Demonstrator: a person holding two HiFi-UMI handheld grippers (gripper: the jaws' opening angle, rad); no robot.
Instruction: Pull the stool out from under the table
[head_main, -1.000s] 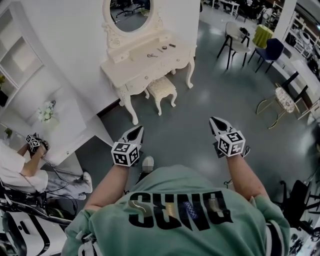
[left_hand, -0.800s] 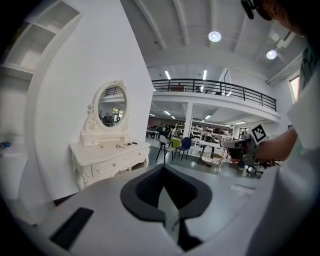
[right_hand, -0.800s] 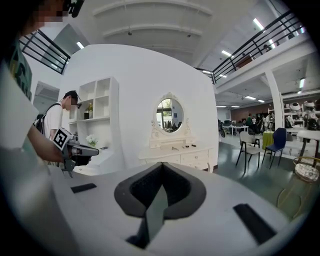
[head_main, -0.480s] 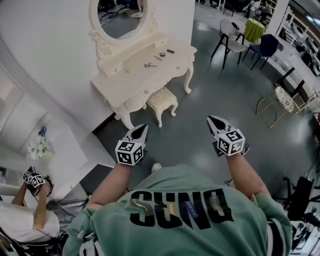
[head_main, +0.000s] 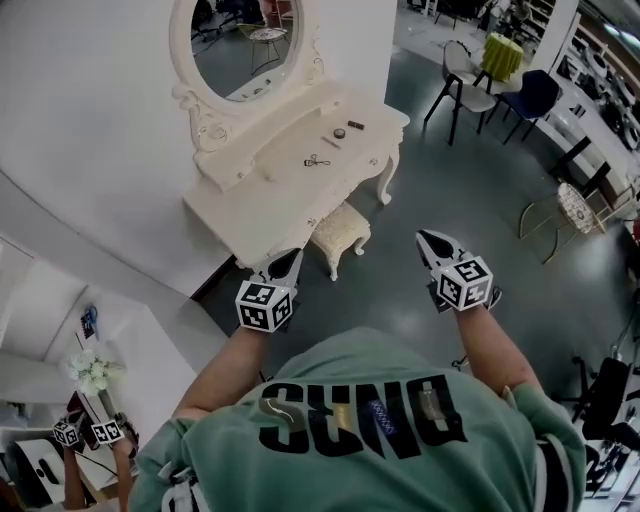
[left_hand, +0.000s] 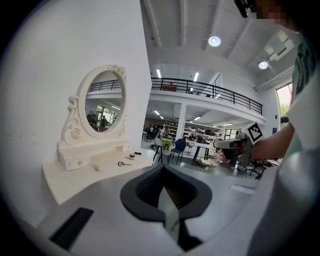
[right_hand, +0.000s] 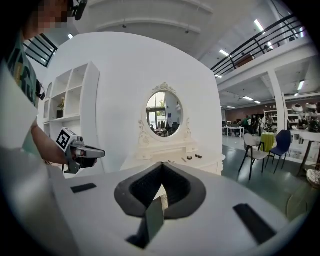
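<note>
A cream padded stool (head_main: 343, 232) with carved legs stands half under the front edge of a cream dressing table (head_main: 265, 195) that carries an oval mirror (head_main: 245, 48). In the head view my left gripper (head_main: 287, 262) hovers just left of the stool, above the table's front corner, shut and empty. My right gripper (head_main: 432, 242) is shut too, held over the grey floor to the stool's right. The table (left_hand: 75, 175) and mirror (right_hand: 164, 115) show in both gripper views; the stool is hidden there. Each gripper view catches the other gripper (left_hand: 235, 144) (right_hand: 97, 153).
Small items, scissors (head_main: 318, 160) among them, lie on the tabletop. Chairs (head_main: 468, 82) and a green-draped table (head_main: 503, 56) stand at the back right. A white wall (head_main: 90, 130) runs along the left, with a white shelf unit (right_hand: 70, 115). Another person's gripper (head_main: 80, 432) shows at bottom left.
The dressing table and stool have drawn closer and shifted right in the head view. Both grippers stay shut at the same spacing. The seated person at left has slid down out of frame.
</note>
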